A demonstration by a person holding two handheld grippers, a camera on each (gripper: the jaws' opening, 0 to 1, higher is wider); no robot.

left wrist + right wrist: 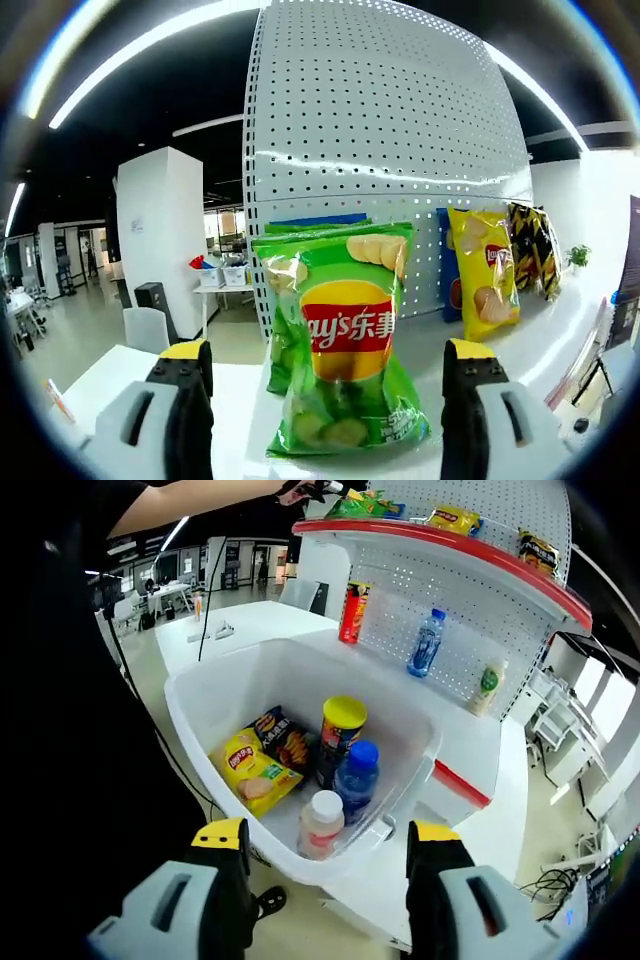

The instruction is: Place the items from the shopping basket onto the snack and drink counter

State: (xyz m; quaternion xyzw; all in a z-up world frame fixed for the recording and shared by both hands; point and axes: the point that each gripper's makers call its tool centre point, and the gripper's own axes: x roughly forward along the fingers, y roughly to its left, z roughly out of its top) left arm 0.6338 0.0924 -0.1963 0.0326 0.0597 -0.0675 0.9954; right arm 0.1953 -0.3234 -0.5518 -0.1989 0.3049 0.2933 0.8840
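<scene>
Green Lay's chip bag (343,340) stands upright on the top shelf (560,335), leaning back against the white pegboard (390,120), another green bag just behind it. Left gripper (328,385) has its fingers spread wide either side of the bag, not touching it; looks released, bag standing on its own. Yellow chip bag (484,268) and darker bags (535,245) further along the same shelf, also propped on the pegboard, probably so the fronts face out.

Right gripper (325,855) hovers above the white shopping basket (205,715), fingers apart, nothing between them. Left in the basket: yellow chip bag (252,768), dark snack bag (283,738), yellow-lidded can (341,735), blue-capped bottle (354,778), white-capped bottle (320,825), all packed to one end. On the lower bench (465,745): red can (352,612), water bottle (425,642), green-topped bottle (486,686), all upright against the pegboard. Task partly done; several items to go. White-capped bottle sits closest to the right fingers, likely next pick.
</scene>
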